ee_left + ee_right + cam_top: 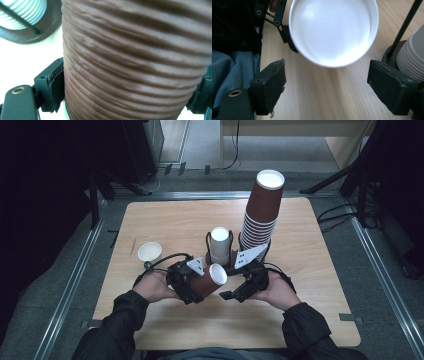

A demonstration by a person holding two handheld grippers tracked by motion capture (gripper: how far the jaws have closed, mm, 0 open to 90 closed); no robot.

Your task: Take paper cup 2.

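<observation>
Gripping a tilted brown cup (207,281), the left gripper (186,281) faced the right gripper (239,292), jaws spread and empty just beside its rim, bare wooden table (310,300) lying beneath them.

2 cup stacks (261,215), 1 held brown cup (207,280), 1 loose white cup (149,251), 2 claws.

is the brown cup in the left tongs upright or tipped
Tipped. The brown cup lies sideways in the left tongs, white mouth facing the right tongs.
</observation>
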